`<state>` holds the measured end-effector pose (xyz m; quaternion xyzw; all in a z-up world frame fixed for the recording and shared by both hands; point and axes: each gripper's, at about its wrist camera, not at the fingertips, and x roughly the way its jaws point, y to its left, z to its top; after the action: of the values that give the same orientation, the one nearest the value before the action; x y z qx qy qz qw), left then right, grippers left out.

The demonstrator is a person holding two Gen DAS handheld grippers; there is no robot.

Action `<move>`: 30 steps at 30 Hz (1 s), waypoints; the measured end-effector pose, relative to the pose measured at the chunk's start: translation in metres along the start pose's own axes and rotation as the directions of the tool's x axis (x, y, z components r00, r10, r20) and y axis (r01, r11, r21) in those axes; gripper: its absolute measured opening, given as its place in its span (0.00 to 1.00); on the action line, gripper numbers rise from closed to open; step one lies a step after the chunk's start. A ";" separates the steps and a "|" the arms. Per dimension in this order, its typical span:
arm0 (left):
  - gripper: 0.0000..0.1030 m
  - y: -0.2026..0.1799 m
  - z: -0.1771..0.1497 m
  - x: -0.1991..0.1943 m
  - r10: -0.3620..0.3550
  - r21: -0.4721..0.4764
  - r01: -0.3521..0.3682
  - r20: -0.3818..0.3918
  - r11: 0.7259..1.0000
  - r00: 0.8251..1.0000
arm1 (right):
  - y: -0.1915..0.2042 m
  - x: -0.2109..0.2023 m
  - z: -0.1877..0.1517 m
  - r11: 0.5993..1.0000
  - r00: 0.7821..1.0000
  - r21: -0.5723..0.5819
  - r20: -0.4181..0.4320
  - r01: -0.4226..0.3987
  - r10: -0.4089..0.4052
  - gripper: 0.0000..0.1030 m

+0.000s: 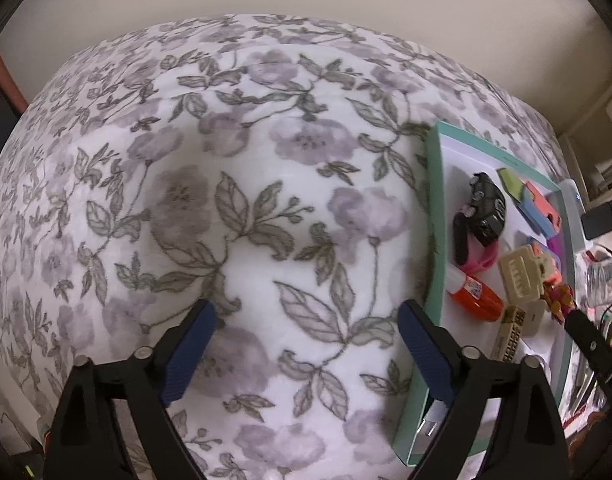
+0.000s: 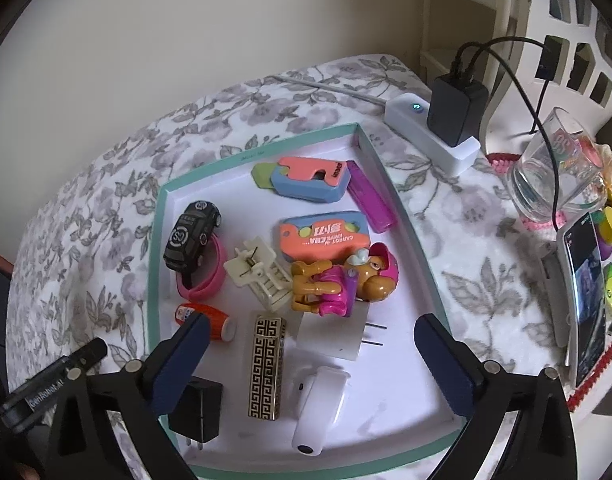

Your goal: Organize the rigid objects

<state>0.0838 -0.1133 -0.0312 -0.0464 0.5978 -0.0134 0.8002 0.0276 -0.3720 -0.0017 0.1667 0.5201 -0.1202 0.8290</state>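
Blue pads line both grippers, and both sets of jaws stand wide apart with nothing between them. The left gripper (image 1: 306, 344) points steeply down over bare floral cloth (image 1: 226, 160), its right finger just beside the tray's (image 1: 433, 240) teal wall. The right gripper (image 2: 312, 356) also tilts steeply down, hanging over the near end of the tray (image 2: 154, 240), above its contents and touching none of them.

All the small rigid things lie inside that white-floored tray. A black toy car (image 2: 192, 234) with "50" in a roundel on its roof rests on a pink band (image 2: 210, 276). Beside it sit a cream clip (image 2: 258, 272) and a brown-and-pink toy figure (image 2: 338, 276). An orange case (image 2: 326, 236) reads "CARROT WHITE CERA..." upside down, with large Chinese characters above it. Further back is a blue-and-orange case (image 2: 310, 178) with a short word too blurred to read, and a purple lighter (image 2: 372, 196) at the far wall. Nearer lie an orange tube (image 2: 214, 322) with a small unreadable label, a gold-and-black fret-patterned lighter (image 2: 266, 364), a black plug (image 2: 196, 410), a white plug (image 2: 334, 332) and a white case (image 2: 318, 412).

Off the tray, a black charger (image 2: 456, 108) sits in a white power strip (image 2: 430, 132), near a glass (image 2: 554, 168) and a phone (image 2: 582, 292). "GenRobot.AI" shows on the left gripper's finger (image 2: 46, 394) at the lower left of the right view.
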 end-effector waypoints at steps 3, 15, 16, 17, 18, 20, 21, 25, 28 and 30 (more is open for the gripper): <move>0.92 0.002 -0.001 0.001 0.001 -0.003 -0.001 -0.004 1.000 1.000 | 0.000 -0.001 -0.001 1.000 1.000 0.000 0.008 0.015 -0.015 1.00; 0.92 0.010 -0.005 -0.017 0.011 0.005 -0.011 0.035 1.000 0.999 | 0.022 -0.015 -0.006 0.999 0.999 -0.050 0.040 0.013 -0.011 1.00; 0.92 0.012 -0.007 -0.021 0.016 0.010 -0.016 0.045 1.000 0.999 | 0.025 -0.017 -0.006 0.998 0.999 -0.055 0.045 0.008 -0.006 1.00; 0.92 0.014 -0.008 -0.025 0.017 0.013 -0.018 0.052 1.000 0.999 | 0.031 -0.021 -0.007 0.997 0.999 -0.071 0.050 0.006 -0.003 1.00; 0.92 0.016 -0.009 -0.030 0.016 0.014 -0.017 0.061 1.000 0.998 | 0.037 -0.024 -0.008 0.996 0.998 -0.091 0.056 0.007 -0.002 1.00; 0.92 0.023 -0.011 -0.041 0.013 0.003 -0.013 0.083 1.000 0.996 | 0.047 -0.031 -0.011 0.992 0.998 -0.129 0.070 0.009 0.000 1.00; 0.92 0.026 -0.011 -0.045 0.010 -0.003 -0.010 0.091 1.000 0.996 | 0.050 -0.034 -0.014 0.990 0.997 -0.142 0.073 0.012 -0.001 1.00; 0.92 0.033 -0.017 -0.062 -0.001 0.008 0.000 0.133 1.000 0.991 | 0.059 -0.053 -0.029 0.984 0.995 -0.175 0.103 0.019 -0.001 1.00; 0.92 0.040 -0.029 -0.071 0.022 0.028 -0.026 0.156 0.999 0.987 | 0.065 -0.067 -0.036 0.982 0.991 -0.187 0.129 0.005 0.019 1.00; 0.92 0.046 -0.036 -0.075 0.029 0.028 -0.034 0.163 0.999 0.986 | 0.068 -0.075 -0.041 0.981 0.990 -0.195 0.137 -0.006 0.034 1.00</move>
<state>0.0263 -0.0642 0.0262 -0.0259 0.5309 -0.0062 0.8470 -0.0131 -0.2908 0.0595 0.0814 0.4682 -0.0719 0.8769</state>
